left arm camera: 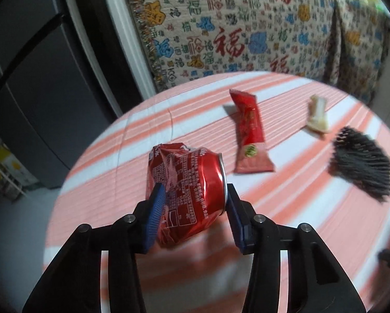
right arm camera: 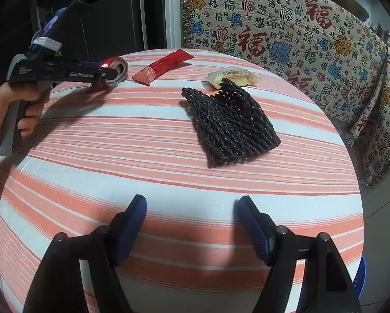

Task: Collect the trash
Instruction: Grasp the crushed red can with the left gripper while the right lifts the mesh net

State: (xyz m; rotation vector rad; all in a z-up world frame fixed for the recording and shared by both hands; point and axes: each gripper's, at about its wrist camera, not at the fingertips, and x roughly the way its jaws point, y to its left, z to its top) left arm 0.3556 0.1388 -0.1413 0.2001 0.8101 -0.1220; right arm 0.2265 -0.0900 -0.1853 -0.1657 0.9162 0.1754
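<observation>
Four bits of trash in sight: crushed red can point(left arm camera: 187, 195), red wrapper point(left arm camera: 249, 135), pale wrapper point(left arm camera: 318, 116), black foam net point(left arm camera: 361, 161). Left gripper point(left arm camera: 195, 203) pinches the can across its ends, just above the striped table point(left arm camera: 286, 221) near its left edge. Right gripper point(right arm camera: 192, 224) hangs spread w/ nothing in it, near the net. Risk: the can is dented (pads sit on a rim and a crumpled end), so it could twist out & roll off the table edge.
</observation>
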